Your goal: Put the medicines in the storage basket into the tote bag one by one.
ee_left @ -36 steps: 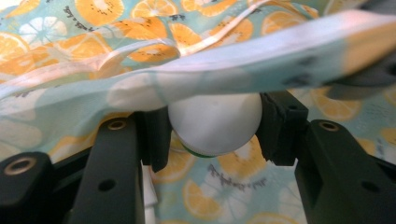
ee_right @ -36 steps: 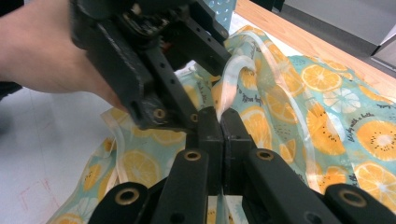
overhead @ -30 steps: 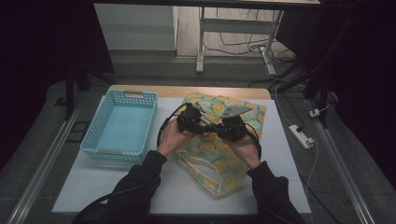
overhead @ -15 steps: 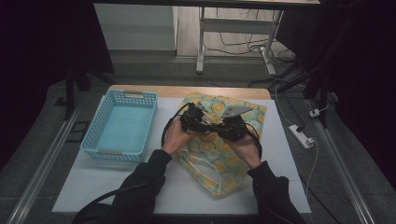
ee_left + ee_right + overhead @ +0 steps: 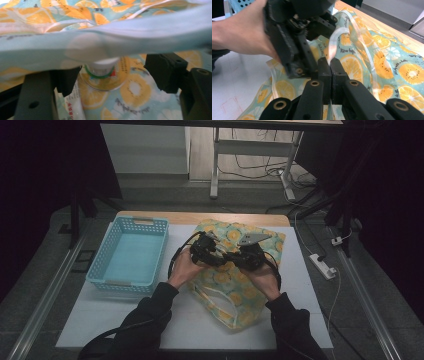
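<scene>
Bottle (image 5: 102,72): inside the fruit-print bag (image 5: 250,292), dead ahead of your left gripper (image 5: 107,75), cap toward you
Left gripper: jaws just widened, either side of the cap, not pressing
Right gripper (image 5: 330,65): pinched shut on the bag's clear handle (image 5: 337,37)
Nearer hand: left

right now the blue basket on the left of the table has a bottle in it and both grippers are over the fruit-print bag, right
Not quite. The high view shows the blue basket with nothing in it. The bottle lies inside the fruit-print bag, between the left gripper's open jaws, as the left gripper view shows. Both grippers are over the bag; the right gripper is shut on the bag's edge.
</scene>
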Demonstrator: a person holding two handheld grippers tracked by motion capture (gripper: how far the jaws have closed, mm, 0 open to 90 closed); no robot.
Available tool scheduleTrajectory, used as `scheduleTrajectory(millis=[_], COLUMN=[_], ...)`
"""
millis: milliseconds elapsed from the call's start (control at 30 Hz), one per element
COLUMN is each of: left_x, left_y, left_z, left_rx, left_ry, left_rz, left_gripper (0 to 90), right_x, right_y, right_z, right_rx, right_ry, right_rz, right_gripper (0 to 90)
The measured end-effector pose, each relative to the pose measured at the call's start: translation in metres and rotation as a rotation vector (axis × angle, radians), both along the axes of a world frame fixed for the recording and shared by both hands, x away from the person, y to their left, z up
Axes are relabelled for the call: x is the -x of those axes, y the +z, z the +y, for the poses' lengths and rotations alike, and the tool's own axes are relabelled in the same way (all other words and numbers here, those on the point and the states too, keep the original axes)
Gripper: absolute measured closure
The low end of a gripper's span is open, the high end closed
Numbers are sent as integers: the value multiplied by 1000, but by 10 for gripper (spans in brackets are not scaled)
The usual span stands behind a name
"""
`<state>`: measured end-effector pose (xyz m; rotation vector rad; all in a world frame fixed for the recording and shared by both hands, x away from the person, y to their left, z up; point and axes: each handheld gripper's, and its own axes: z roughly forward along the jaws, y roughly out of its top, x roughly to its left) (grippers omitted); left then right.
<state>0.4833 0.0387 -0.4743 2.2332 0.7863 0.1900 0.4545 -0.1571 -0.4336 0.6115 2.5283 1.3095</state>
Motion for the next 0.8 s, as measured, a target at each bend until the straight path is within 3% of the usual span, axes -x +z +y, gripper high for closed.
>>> scheduleTrajectory(millis=[333,800], left_x=[22,48], left_y=[10,20], left_z=[9,14], left_rx=[65,79], left_ry=[-27,-64], left_rz=[4,-2], left_gripper=[232,91], right_x=[0,0], right_y=[0,1], right_z=[-1,-1], right_rx=[-2,-12], right_ry=[-1,-7], right_rz=[3,9], right_gripper=[894,898])
